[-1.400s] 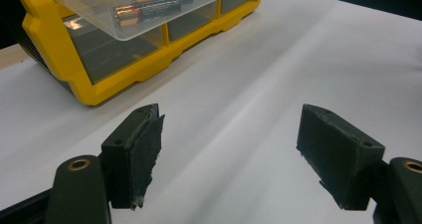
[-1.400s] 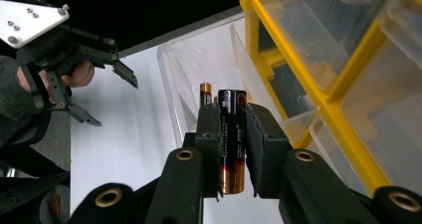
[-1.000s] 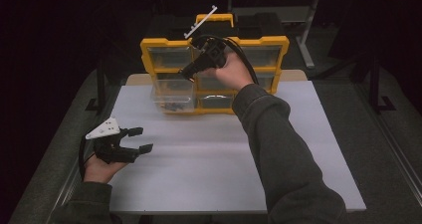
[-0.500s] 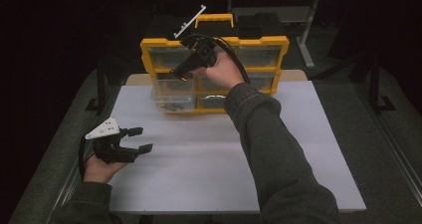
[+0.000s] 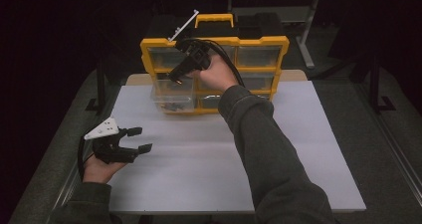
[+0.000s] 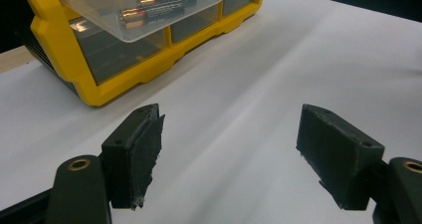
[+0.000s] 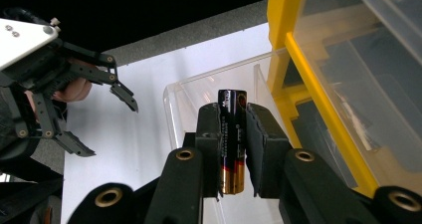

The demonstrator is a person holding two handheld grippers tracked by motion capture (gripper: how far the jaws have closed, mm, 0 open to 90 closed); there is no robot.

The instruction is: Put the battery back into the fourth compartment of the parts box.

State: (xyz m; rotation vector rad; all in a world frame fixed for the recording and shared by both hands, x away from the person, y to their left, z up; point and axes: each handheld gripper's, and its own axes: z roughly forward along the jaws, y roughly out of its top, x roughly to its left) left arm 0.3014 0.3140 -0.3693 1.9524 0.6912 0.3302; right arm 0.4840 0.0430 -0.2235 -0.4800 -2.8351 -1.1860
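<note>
**Battery clamped over open drawer**

Right gripper (image 7: 232,134) shut tight on a battery (image 7: 232,129), held above the clear drawer (image 7: 219,94) pulled out of the yellow organizer (image 5: 214,74). Battery's lower end cut off behind the jaws; label too blurred to read. Left gripper (image 6: 229,149) spread wide, holding nothing, low over the white table (image 5: 199,159). Two more batteries (image 6: 159,7) in the drawer, partly cropped at the frame top.

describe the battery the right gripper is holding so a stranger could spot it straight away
Start at the yellow organiser at the table's far edge, where a clear drawer juts out. Above it, the right gripper clamps one black-and-copper battery; the other batteries lie loose in the drawer.
</note>
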